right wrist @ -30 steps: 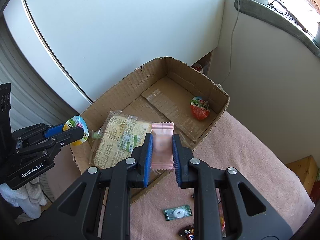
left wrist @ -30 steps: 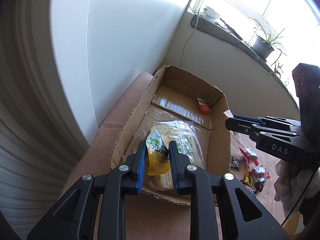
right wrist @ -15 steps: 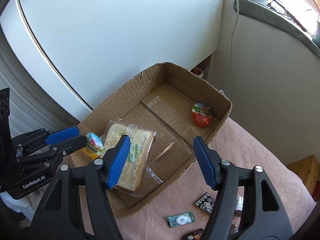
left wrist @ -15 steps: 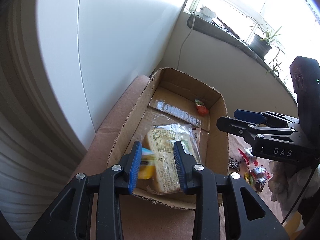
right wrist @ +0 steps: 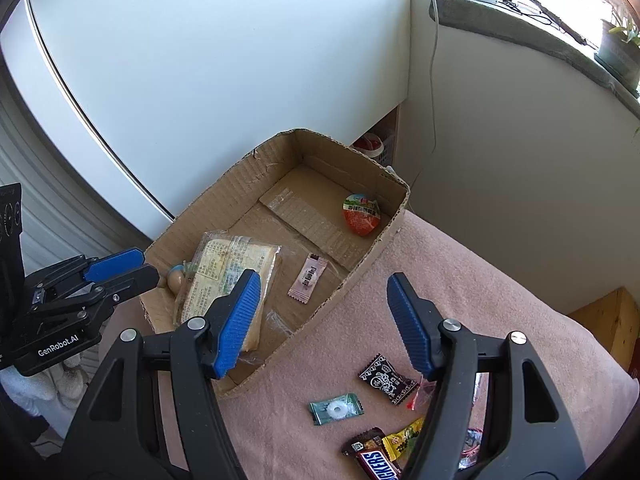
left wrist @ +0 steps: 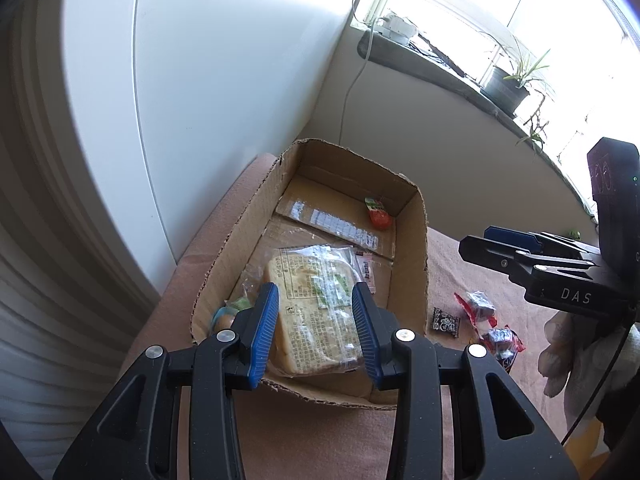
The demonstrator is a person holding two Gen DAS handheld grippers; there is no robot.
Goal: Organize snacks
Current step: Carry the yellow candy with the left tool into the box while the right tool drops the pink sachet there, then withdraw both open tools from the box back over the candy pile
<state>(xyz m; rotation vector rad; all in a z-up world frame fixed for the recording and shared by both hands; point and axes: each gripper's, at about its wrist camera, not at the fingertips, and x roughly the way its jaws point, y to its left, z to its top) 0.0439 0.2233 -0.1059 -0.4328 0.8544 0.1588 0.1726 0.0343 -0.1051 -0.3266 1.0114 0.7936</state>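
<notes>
Currently both empty: right hand-held gripper (right wrist: 324, 320) wide apart, left hand-held gripper (left wrist: 314, 330) partly apart, box (right wrist: 224, 196) holds four snacks.

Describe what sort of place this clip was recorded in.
Probably a room in a home, by a window: a potted plant on the sill, a pink blanket over a soft surface, and a cardboard box holding snacks.
</notes>
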